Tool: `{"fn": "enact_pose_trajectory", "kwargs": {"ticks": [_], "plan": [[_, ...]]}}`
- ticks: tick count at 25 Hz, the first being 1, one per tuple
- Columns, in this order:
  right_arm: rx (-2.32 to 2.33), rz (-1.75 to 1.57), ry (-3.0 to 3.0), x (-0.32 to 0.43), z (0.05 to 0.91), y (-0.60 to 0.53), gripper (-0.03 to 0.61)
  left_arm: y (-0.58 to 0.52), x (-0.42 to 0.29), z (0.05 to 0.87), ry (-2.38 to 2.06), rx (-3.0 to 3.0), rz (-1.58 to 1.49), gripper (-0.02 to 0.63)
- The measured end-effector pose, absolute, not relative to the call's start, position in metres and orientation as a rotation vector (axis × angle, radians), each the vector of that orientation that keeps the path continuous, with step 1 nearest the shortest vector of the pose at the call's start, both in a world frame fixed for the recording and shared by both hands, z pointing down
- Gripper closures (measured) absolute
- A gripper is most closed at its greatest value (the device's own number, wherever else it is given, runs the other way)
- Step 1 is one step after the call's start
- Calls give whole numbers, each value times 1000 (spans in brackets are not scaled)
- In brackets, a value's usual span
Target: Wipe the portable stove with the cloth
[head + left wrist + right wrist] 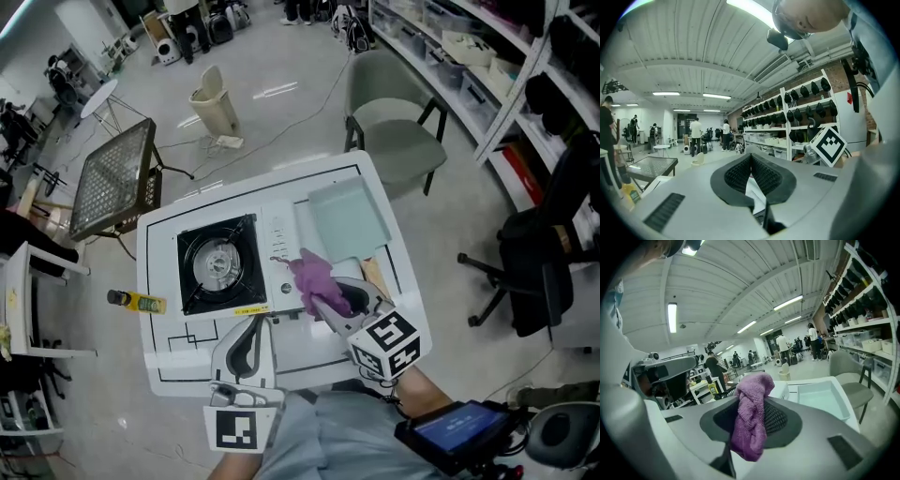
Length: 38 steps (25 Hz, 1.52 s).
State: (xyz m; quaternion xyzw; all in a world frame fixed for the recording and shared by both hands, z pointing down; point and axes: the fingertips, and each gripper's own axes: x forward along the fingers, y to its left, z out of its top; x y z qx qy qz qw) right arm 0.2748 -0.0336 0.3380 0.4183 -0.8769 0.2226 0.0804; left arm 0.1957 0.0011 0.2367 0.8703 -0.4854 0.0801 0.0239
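Head view: grips the purple cloth (314, 275) in the right gripper (325, 298), bunched above the right end of the stove (217, 263). Holds the left gripper (251, 339) shut and empty just off the stove's near edge. Likely calls for sweeping leftward along the stove's length, right-handed.

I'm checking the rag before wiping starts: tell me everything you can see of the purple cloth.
The purple cloth looks like soft, nubby terry, bunched and twisted into a ropy wad. The right gripper pinches its middle between both jaws; one end sticks up past them, the other droops below. It is over the white portable stove's right part; contact is unclear.
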Motion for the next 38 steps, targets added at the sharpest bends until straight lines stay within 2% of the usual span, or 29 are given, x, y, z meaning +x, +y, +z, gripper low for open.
{"fn": "enact_pose_trajectory", "kwargs": {"ticks": [15, 20, 22, 27, 31, 38], "plan": [[1300, 609, -2434, 209, 411, -66, 426, -47, 123, 288, -1443, 2587, 352, 595], [1297, 610, -2435, 203, 410, -72, 359, -61, 114, 298, -1413, 2582, 354, 595], [1310, 618, -2441, 205, 406, -70, 351, -64, 112, 299, -1405, 2580, 349, 595], [1363, 565, -2381, 209, 406, -70, 353, -68, 107, 304, -1383, 2572, 361, 595], [1346, 531, -2328, 206, 413, -76, 421, -74, 102, 310, -1384, 2558, 362, 595], [1358, 598, -2295, 203, 412, -96, 431, -90, 86, 317, -1384, 2529, 369, 595]]}}
